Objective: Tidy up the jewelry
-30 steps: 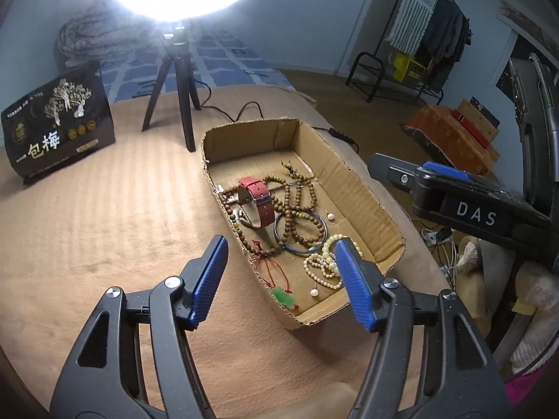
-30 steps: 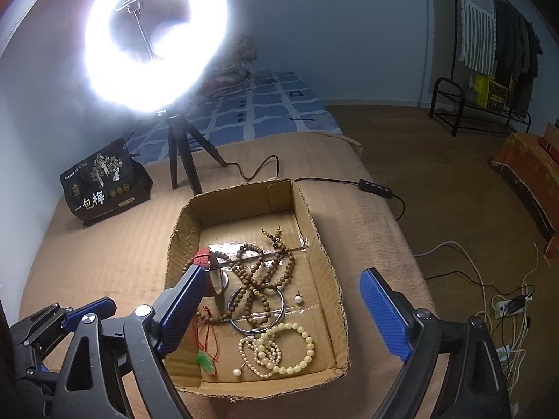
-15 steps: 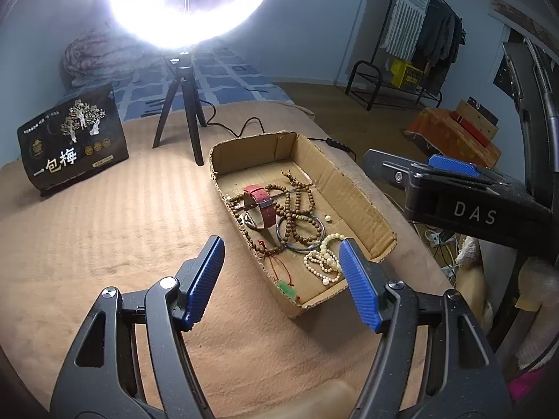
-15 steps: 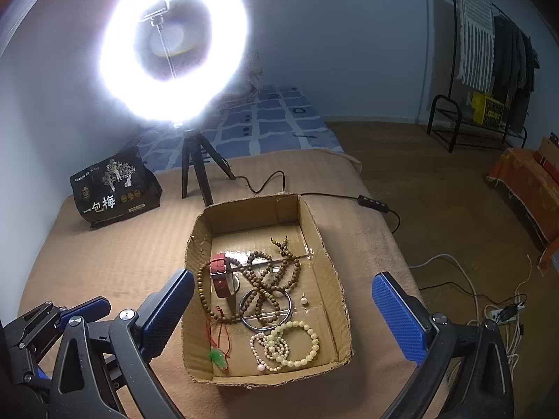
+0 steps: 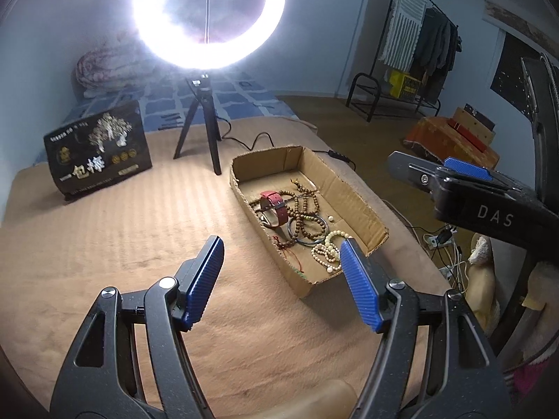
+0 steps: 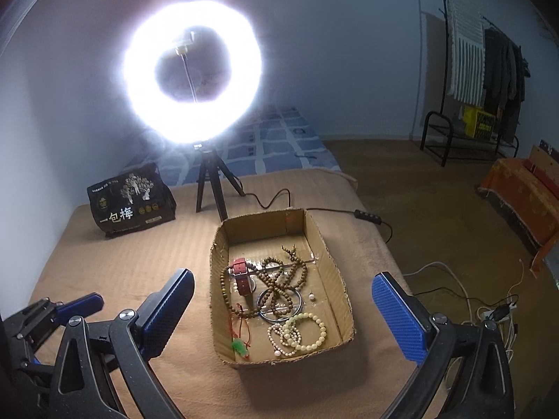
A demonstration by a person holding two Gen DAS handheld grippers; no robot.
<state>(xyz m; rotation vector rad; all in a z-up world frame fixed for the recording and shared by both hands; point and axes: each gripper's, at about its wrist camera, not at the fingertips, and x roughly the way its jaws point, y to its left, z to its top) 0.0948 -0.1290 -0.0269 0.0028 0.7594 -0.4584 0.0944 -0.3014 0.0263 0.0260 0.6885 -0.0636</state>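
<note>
All jewelry heaped inside cardboard box, none sorted; both grippers' fingers wide, holding nothing.

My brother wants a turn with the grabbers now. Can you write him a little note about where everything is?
Left gripper: open, holding nothing.
Right gripper: open wide, holding nothing.
Cardboard box on the tan blanket holds all the jewelry: red watch, brown bead strands, metal bangle, cream bead bracelets, green pendant on red cord.
Done: everything is in the box.
Left: the pieces lie tangled and unsorted.
</note>
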